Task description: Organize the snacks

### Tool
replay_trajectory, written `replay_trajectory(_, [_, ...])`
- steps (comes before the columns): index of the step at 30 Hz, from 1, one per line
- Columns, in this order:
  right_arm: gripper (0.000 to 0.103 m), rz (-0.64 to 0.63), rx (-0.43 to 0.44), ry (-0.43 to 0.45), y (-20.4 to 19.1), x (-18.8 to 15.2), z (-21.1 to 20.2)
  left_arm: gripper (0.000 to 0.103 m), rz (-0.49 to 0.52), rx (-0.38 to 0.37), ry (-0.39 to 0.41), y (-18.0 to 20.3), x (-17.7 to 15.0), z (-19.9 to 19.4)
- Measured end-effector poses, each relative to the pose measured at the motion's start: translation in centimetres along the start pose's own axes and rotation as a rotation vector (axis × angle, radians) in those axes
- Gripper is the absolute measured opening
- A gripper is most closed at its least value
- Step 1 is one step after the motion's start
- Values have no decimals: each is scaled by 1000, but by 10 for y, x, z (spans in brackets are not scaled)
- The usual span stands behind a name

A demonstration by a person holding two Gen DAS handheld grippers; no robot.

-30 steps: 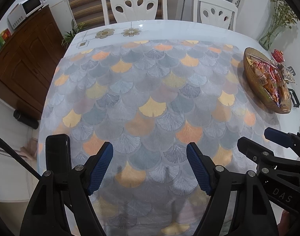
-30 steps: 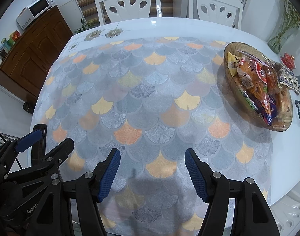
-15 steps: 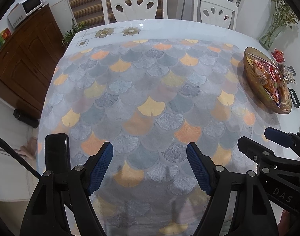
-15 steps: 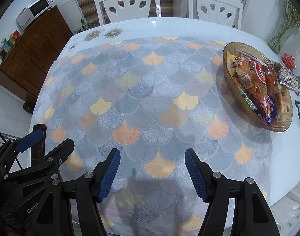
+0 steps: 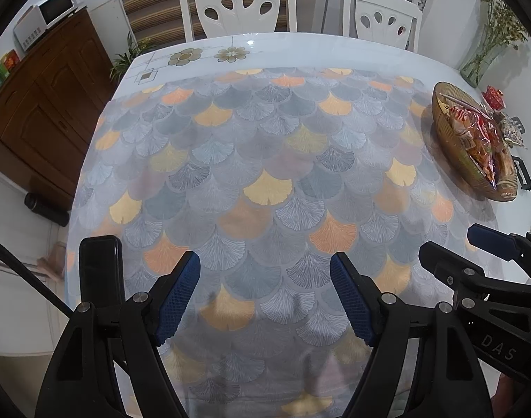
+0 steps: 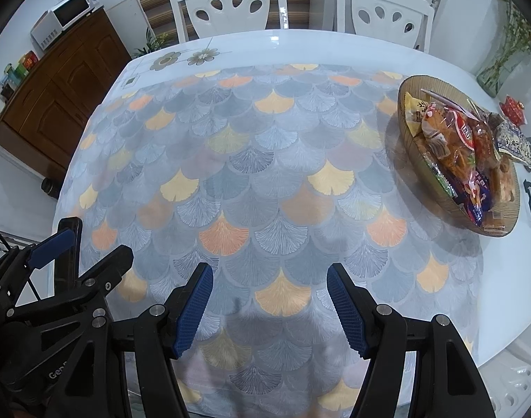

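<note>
Left tongs [image 5: 265, 299] wide apart, nothing between the blue pads. Right tongs [image 6: 269, 308] likewise apart and empty, just beside the left pair. Both hang over the near edge of the bench [image 6: 300, 43]. Snacks [image 6: 464, 153] heaped in the brown bowl [image 6: 408, 115], well apart, far right of both tongs.

Layout of the dining table, seen from both wrist views.
A tablecloth [image 6: 251, 174] covers most of the table [image 6: 300, 43]. A bowl [image 6: 410, 139] holding snack packets [image 6: 453, 139] sits at the right of the frame, on the cloth's right edge. Two chairs [image 6: 227, 3] stand behind the table at the top; a cabinet [image 6: 66, 97] bearing a microwave [image 6: 66, 17] stands upper left; a vase [image 5: 481, 59] stands upper right.
</note>
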State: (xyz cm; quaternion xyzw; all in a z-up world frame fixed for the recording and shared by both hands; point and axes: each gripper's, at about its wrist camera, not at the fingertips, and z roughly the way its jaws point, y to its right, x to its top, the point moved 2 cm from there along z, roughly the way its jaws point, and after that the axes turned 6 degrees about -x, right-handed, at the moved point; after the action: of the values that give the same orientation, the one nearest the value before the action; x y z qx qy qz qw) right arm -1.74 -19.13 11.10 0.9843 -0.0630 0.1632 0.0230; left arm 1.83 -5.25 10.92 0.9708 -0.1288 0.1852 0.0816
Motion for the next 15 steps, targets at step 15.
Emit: replay_trajectory(15, [66, -2, 2, -2, 1, 1, 1, 76, 2, -1, -6, -1, 2, 3])
